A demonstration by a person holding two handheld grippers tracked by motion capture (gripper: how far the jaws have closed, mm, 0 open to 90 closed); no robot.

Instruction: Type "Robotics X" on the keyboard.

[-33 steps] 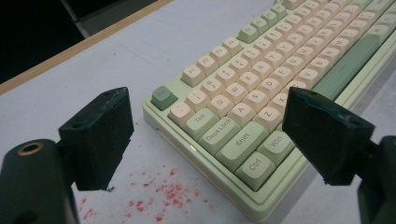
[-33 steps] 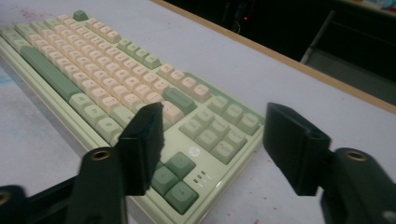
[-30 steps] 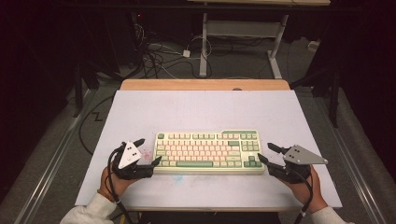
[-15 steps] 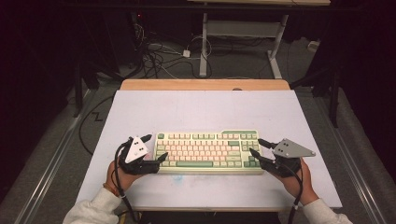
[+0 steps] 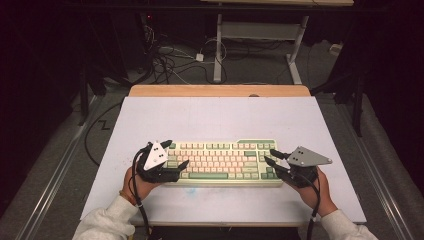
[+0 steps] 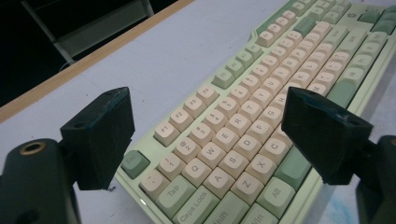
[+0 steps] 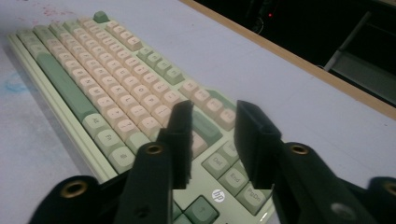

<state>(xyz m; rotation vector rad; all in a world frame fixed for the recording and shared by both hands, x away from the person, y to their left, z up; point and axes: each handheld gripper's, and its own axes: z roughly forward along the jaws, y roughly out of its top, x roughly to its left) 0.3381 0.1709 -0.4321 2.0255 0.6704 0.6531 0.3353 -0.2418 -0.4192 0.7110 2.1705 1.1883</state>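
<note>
A cream and green keyboard (image 5: 222,162) lies flat near the front of the white-topped table (image 5: 215,115). My left gripper (image 5: 176,153) hovers over its left end with jaws wide open. In the left gripper view (image 6: 205,116) one jaw stands by the Esc corner and the other over the front edge near Alt, and the keyboard (image 6: 261,93) runs off between them. My right gripper (image 5: 269,155) sits over the right end. Its jaws have just been closing and stand a narrow gap apart (image 7: 215,107), nothing gripped, above the navigation keys of the keyboard (image 7: 107,88).
A wooden strip (image 5: 220,91) borders the table's far edge. Beyond it, cables (image 5: 170,55) lie on the floor around a white desk frame (image 5: 218,45). A faint blue smudge (image 7: 14,86) marks the mat in front of the keyboard.
Both hands have moved inward onto the ends of the keyboard. The right gripper's jaws have narrowed. The keyboard has not moved.
</note>
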